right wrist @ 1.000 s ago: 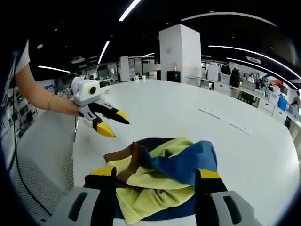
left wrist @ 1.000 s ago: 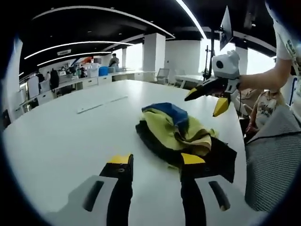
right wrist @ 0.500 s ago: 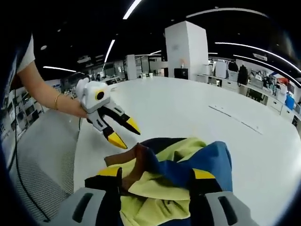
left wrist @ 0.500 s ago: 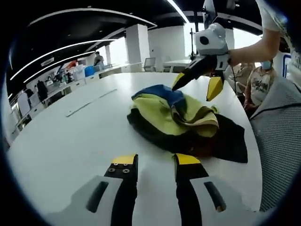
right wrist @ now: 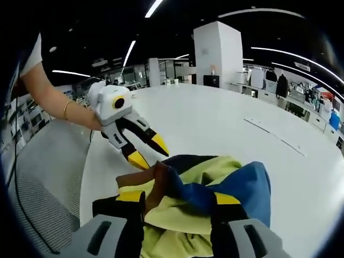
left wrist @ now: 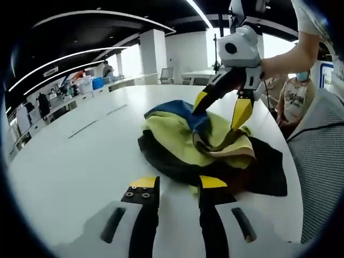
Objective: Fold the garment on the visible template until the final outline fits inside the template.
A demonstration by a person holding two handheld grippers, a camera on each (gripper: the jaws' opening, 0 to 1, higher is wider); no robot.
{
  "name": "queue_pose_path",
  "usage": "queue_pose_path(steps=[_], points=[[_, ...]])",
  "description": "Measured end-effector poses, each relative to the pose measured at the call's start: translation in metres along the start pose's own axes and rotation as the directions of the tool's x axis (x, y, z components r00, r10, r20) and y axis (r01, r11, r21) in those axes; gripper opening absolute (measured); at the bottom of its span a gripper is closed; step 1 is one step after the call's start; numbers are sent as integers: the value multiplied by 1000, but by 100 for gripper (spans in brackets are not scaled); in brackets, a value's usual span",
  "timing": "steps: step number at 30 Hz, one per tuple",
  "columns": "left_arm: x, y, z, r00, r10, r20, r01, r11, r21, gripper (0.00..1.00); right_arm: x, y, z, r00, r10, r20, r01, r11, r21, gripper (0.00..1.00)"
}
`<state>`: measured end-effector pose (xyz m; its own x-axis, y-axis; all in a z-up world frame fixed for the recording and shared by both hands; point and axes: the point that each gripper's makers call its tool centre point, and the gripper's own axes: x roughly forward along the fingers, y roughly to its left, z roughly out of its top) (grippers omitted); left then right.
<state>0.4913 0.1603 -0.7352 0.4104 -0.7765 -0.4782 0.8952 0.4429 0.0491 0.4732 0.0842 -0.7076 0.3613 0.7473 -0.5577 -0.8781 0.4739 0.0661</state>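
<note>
While the crumpled garment (left wrist: 204, 145) sits bunched on the white counter (left wrist: 70, 161), both tongs are parted and holding nothing. Left gripper view has the left tongs (left wrist: 174, 185) just short of the dark hem, plus the right tongs (left wrist: 220, 107) spread wide right over the yellow and blue folds. Right gripper view has the right tongs (right wrist: 180, 198) over the cloth, left tongs (right wrist: 148, 152) at its edge.

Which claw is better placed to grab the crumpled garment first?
Probably the right claw: open, its tips already straddle the garment's top folds. The left claw is open too, just short of its near edge.
</note>
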Motion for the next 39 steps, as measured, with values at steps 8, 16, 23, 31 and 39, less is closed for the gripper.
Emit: queue_pose_path(steps=[8, 16, 23, 31, 39], points=[[10, 0, -2, 1000, -19, -23, 19, 1000, -12, 16, 5, 0, -2, 1000, 9, -24, -11, 998, -62, 33], [17, -4, -6, 997, -55, -56, 53, 997, -49, 13, 13, 3, -5, 999, 31, -43, -34, 996, -79, 27], [19, -6, -9, 995, -72, -73, 61, 988, -144, 9, 19, 4, -8, 998, 29, -58, -34, 996, -84, 21], [23, -9, -9, 994, -93, -61, 82, 982, -170, 1, 22, 1, -14, 997, 8, -82, -17, 993, -118, 11], [15, -11, -3, 995, -69, -73, 59, 989, -137, 0, 15, -5, -13, 998, -15, -66, 10, 996, -86, 0]])
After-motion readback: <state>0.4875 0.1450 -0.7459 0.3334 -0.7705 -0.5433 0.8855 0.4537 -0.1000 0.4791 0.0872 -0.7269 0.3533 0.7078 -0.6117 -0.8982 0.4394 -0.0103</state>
